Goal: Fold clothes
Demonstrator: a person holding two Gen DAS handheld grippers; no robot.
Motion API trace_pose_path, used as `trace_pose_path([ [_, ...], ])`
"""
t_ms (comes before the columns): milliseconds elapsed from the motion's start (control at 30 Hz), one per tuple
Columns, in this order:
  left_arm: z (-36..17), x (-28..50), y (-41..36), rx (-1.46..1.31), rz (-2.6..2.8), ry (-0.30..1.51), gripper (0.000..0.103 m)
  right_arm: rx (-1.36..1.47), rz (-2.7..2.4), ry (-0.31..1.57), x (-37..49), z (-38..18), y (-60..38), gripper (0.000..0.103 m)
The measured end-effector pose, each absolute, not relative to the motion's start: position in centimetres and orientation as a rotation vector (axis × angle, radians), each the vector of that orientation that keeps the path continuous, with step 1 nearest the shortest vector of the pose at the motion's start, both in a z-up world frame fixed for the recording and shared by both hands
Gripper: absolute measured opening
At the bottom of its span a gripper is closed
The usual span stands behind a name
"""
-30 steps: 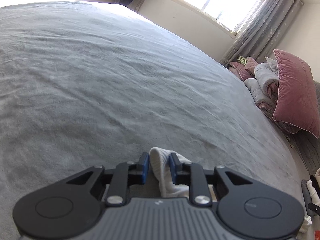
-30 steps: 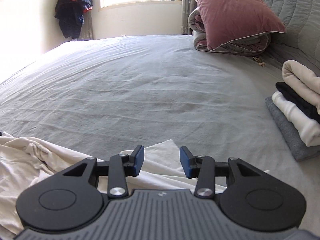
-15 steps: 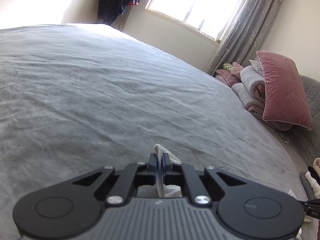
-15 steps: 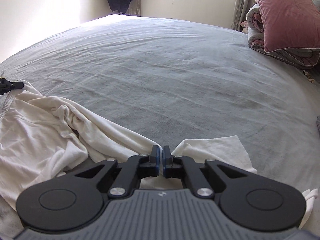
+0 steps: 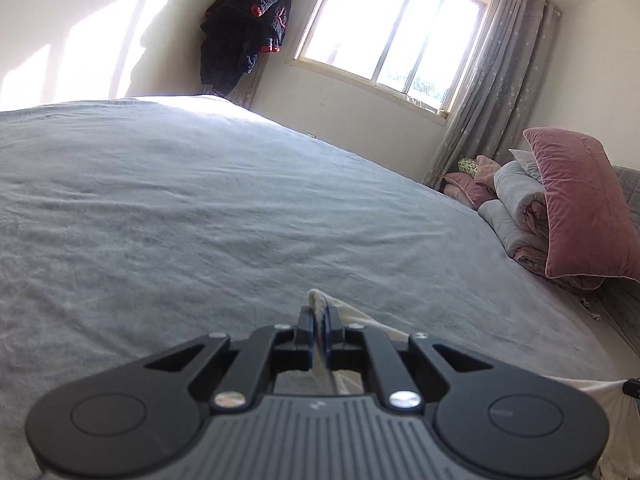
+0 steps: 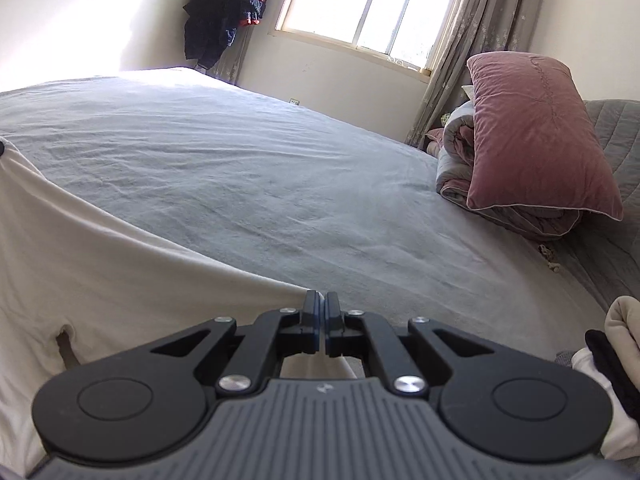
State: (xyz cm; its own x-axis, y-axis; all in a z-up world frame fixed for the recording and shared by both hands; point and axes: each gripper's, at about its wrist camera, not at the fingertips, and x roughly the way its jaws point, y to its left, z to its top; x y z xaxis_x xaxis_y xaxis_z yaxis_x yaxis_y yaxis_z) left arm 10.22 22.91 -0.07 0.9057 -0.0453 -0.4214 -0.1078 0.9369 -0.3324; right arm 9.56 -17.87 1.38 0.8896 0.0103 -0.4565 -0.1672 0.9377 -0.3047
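**A:** Both claws clamped: left gripper [image 5: 319, 320] and right gripper [image 6: 322, 312] each pinch an edge of the cream garment [image 6: 100, 264], stretched over the grey bed [image 6: 248, 176].

**B:** I'd keep it taut and level, then lay it flat.

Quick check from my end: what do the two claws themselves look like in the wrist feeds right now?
Both match. The left claw and right claw each have black fingers with blue pads, black linkage arms with silver pivot screws, two round black discs at the sides, and a ribbed grey body bearing a small pale logo. No cables, sleeves or hands show.
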Motion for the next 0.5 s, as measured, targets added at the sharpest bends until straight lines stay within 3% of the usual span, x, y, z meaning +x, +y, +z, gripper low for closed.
trace_pose_path([
  [500,-2.6,19.9,22.6,-0.307,0.124,0.446,0.005,-0.441,-0.034,0.441,19.3,-1.7,-16.2,0.001],
])
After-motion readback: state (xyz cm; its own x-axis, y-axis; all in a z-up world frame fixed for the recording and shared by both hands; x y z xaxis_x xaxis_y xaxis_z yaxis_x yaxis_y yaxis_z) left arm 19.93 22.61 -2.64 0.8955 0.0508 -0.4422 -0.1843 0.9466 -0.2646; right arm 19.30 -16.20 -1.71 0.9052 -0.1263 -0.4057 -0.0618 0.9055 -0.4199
